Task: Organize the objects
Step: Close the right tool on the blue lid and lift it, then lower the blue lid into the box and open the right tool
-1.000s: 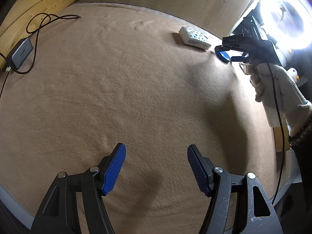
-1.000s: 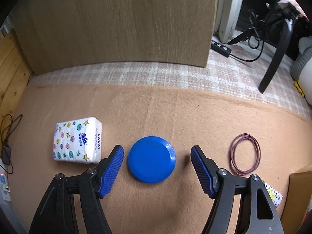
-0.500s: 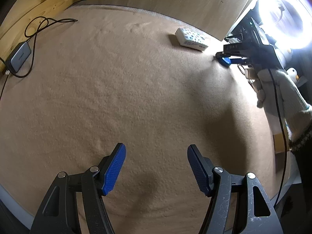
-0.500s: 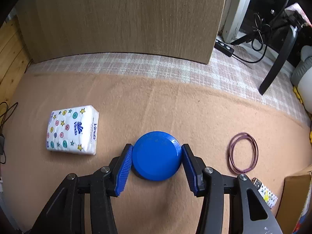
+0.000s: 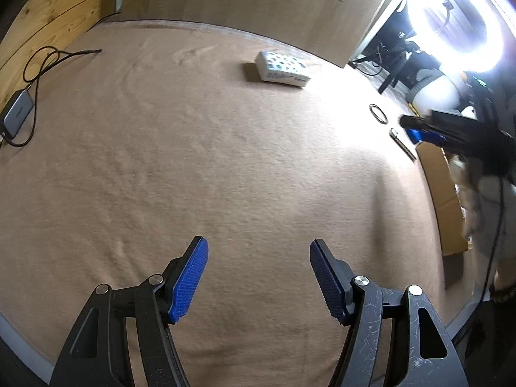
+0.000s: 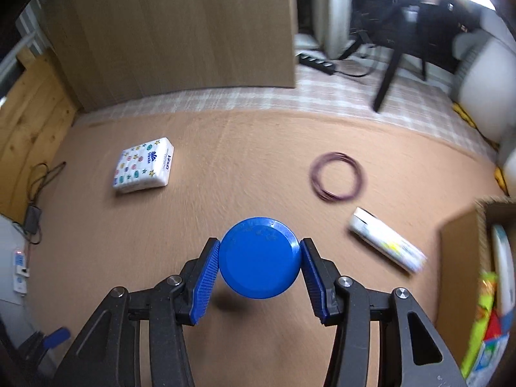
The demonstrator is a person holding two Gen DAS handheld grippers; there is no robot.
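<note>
My right gripper (image 6: 260, 249) is shut on a blue round lid (image 6: 259, 259) and holds it a little above the tan blanket (image 6: 225, 161); a shadow lies under it. A patterned tissue pack (image 6: 143, 169) sits to the left, a ring of purple rubber bands (image 6: 337, 175) and a white tube (image 6: 385, 245) to the right. A cardboard box (image 6: 461, 258) with colourful items stands at the right edge. My left gripper (image 5: 258, 271) hangs open over bare blanket. In the left wrist view the right gripper (image 5: 419, 130) is at far right beside the box (image 5: 441, 187).
A charger with a black cable (image 5: 17, 113) lies at the blanket's left edge by a wooden wall. A wood panel (image 6: 177, 32) closes the back. A power strip (image 6: 317, 61) and chair legs (image 6: 390, 74) are behind. A gloved hand (image 5: 483, 193) holds the right gripper.
The right gripper shut on the blue lid, lifted it off the blanket and carried it to the right, near the box. The left gripper stayed open and drifted slightly.
</note>
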